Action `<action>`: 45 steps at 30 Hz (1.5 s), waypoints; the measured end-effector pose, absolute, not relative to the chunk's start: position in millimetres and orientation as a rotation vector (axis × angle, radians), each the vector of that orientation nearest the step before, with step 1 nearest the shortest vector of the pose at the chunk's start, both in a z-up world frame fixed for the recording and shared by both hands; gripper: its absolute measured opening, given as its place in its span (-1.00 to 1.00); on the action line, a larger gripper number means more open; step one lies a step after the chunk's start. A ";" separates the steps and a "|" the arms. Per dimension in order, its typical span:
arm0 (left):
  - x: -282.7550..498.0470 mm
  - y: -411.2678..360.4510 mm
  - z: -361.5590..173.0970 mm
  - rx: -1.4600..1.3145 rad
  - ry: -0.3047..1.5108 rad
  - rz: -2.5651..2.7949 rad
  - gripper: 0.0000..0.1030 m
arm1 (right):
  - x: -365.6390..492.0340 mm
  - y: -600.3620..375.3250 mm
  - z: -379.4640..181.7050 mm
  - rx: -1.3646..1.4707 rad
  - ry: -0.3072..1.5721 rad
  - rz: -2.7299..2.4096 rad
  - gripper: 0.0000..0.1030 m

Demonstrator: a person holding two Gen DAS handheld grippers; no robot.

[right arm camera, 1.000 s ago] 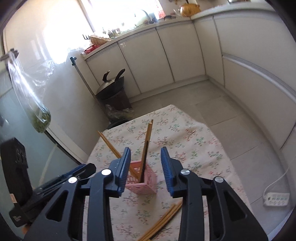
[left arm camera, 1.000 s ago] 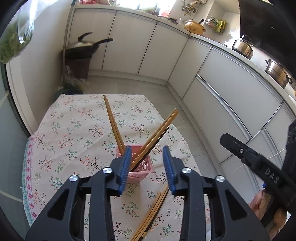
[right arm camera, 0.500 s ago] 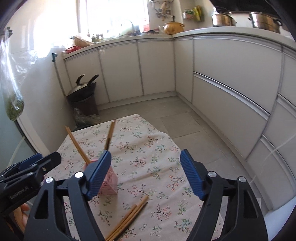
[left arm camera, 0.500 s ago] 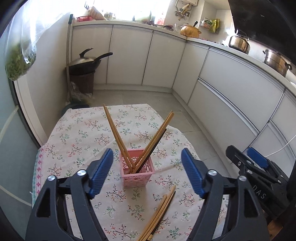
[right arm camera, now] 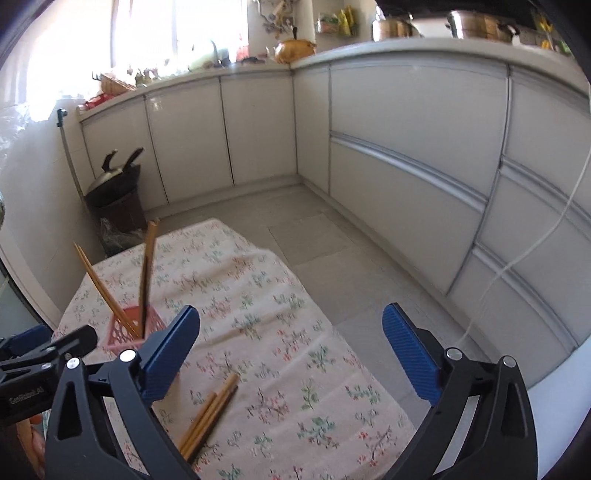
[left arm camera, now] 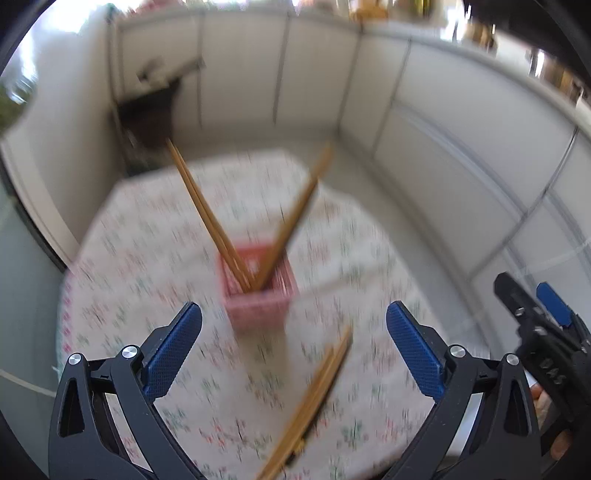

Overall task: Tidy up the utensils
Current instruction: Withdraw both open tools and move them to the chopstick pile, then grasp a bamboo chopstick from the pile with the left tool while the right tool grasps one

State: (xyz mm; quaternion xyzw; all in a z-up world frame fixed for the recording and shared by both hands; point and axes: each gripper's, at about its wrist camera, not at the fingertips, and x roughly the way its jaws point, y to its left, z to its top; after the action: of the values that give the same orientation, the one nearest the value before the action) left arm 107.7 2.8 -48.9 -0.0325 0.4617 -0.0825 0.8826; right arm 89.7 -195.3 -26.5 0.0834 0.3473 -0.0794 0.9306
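A pink lattice holder (left arm camera: 258, 301) (right arm camera: 133, 328) stands on the floral tablecloth (left arm camera: 147, 266) (right arm camera: 280, 332), with several wooden chopsticks (left arm camera: 207, 214) (right arm camera: 146, 273) leaning out of it in a V. A bundle of loose chopsticks (left arm camera: 314, 398) (right arm camera: 208, 417) lies on the cloth nearer to me. My left gripper (left arm camera: 293, 343) hangs above the loose bundle, its jaws opening wide with nothing pressed between them. My right gripper (right arm camera: 290, 350) hovers over the cloth to the right of the holder, jaws also opening and holding nothing. The left wrist view is blurred.
White kitchen cabinets (right arm camera: 406, 155) run along the back and right, with pots on the counter (right arm camera: 476, 22). A dark bin with a wok (right arm camera: 114, 192) stands by the left wall. Grey tiled floor (right arm camera: 317, 236) lies beyond the table's far and right edges.
Both grippers went from nearly shut to wide open. The left dropped toward the table and the loose chopsticks. The right swung rightward, so the holder now sits at its left edge.
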 end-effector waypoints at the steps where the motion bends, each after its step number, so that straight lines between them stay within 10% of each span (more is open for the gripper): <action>1: 111.4 -0.8 -59.0 -0.056 1.010 -0.184 0.86 | 89.8 -199.7 -33.7 0.184 0.744 -0.163 0.87; 9: 134.4 -36.0 -150.9 0.033 1.277 -0.172 0.79 | 88.3 -218.1 -66.6 0.241 0.884 -0.176 0.87; 17: 153.8 -41.5 -187.2 0.041 1.395 -0.129 -0.18 | 92.7 -247.0 -83.2 0.386 0.974 -0.163 0.87; 27: 160.2 -43.4 -194.5 0.053 1.405 -0.129 -0.16 | 93.6 -256.1 -88.6 0.465 1.004 -0.144 0.87; 35: 163.3 -53.2 -202.7 0.064 1.415 -0.187 -0.77 | 100.7 -246.8 -95.7 0.440 1.032 -0.145 0.87; 41: 142.0 -43.5 -187.4 0.094 1.319 -0.221 -0.86 | 118.9 -223.0 -120.7 0.450 1.117 -0.107 0.87; 45: 115.0 -28.9 -149.0 0.100 1.244 -0.271 -0.87 | 139.1 -204.6 -147.1 0.568 1.229 -0.024 0.55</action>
State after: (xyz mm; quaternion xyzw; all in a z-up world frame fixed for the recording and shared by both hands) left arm 115.0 -28.9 -149.0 0.0465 0.5807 -0.1264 0.8029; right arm 139.1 -204.6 -147.1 0.2628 0.5688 -0.0110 0.7793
